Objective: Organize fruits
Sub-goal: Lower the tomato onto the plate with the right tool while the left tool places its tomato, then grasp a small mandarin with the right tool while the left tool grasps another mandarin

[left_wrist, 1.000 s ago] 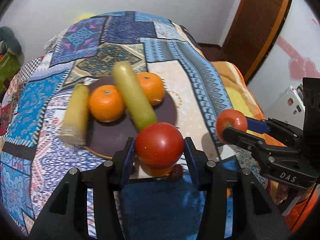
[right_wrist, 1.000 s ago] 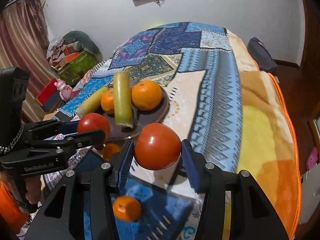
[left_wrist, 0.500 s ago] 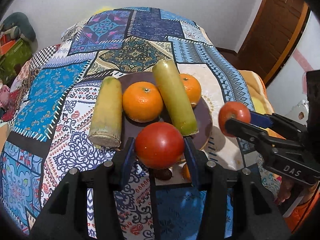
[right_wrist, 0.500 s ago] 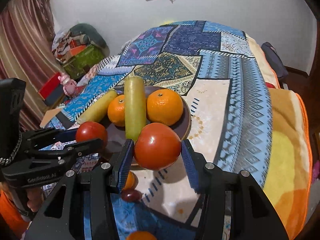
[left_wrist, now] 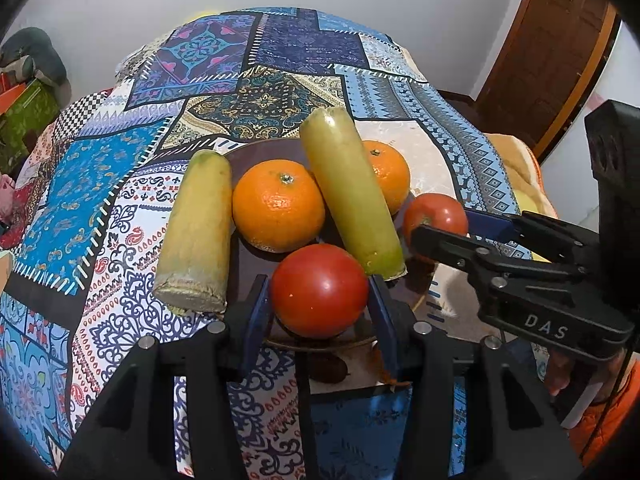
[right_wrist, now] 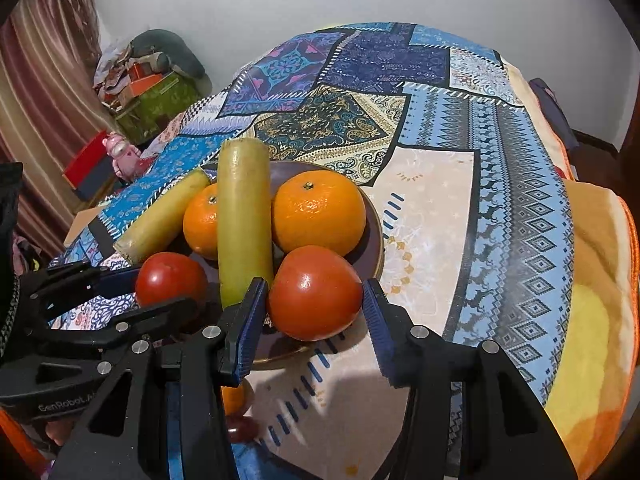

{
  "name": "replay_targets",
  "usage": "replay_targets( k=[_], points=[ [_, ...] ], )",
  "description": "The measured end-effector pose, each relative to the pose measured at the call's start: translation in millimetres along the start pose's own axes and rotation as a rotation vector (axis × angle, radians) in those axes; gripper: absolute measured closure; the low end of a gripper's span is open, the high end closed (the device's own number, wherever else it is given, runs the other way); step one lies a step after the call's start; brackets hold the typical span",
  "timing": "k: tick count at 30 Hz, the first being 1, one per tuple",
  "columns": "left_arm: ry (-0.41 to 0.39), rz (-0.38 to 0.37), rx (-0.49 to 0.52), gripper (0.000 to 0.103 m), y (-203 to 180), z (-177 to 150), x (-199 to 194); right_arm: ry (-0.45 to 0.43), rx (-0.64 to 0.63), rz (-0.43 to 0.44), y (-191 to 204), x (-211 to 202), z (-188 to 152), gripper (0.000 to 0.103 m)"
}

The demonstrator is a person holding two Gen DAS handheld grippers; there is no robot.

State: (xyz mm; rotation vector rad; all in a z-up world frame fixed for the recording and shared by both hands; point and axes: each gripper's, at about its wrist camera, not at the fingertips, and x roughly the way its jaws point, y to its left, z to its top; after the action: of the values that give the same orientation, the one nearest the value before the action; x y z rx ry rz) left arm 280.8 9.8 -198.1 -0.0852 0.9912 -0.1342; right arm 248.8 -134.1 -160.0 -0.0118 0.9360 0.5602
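Note:
My left gripper (left_wrist: 319,296) is shut on a red tomato (left_wrist: 320,290) and holds it over the near rim of the dark brown plate (left_wrist: 256,148). My right gripper (right_wrist: 314,300) is shut on a second red tomato (right_wrist: 315,292) at the plate's (right_wrist: 374,240) near right edge. Each gripper shows in the other's view, the right one (left_wrist: 436,224) and the left one (right_wrist: 160,284). On the plate lie two oranges (left_wrist: 279,205) (left_wrist: 386,176) and a green-yellow stalk (left_wrist: 350,196). A second stalk (left_wrist: 198,228) rests on the plate's left edge.
The plate sits on a patchwork cloth (left_wrist: 280,60) over a rounded surface. A small orange (right_wrist: 233,398) and a dark red fruit (right_wrist: 240,428) lie on the cloth below the grippers. A brown door (left_wrist: 552,40) stands at the right, clutter (right_wrist: 152,88) at the left.
Both grippers have moved forward with their tomatoes, from short of the plate to over its near edge. The plate and fruit look larger and closer.

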Motion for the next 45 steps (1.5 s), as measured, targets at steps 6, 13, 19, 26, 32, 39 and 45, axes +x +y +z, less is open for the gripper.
replay_targets(
  k=[6,13,19,26,32,39,45],
  points=[
    [0.017,-0.006,-0.024,0.055,3.9,0.6,7.0,0.01,-0.009,0.001,2.9,3.1,-1.4,0.058],
    [-0.002,0.006,-0.019,0.054,0.7,-0.6,1.4,-0.008,-0.008,-0.003,4.6,-1.5,0.5,0.057],
    [-0.027,0.004,-0.008,0.053,-3.4,1.0,-15.2,-0.05,-0.02,-0.006,9.7,-21.2,5.0,0.057],
    [-0.071,0.001,-0.004,0.052,-6.7,-3.4,-47.9,-0.103,-0.032,-0.024,16.4,-53.2,0.2,0.056],
    [-0.103,0.005,0.01,0.047,-10.3,-18.9,-78.6,-0.136,-0.042,-0.045,21.4,-78.6,-15.3,0.051],
    [-0.072,0.005,0.03,0.046,-15.1,-42.5,-88.4,-0.083,-0.033,-0.053,21.6,-84.1,-53.4,0.05],
    [-0.033,-0.012,0.037,0.046,-23.0,-60.5,-81.2,-0.01,-0.003,-0.036,22.6,-76.0,-84.4,0.05]
  ],
)
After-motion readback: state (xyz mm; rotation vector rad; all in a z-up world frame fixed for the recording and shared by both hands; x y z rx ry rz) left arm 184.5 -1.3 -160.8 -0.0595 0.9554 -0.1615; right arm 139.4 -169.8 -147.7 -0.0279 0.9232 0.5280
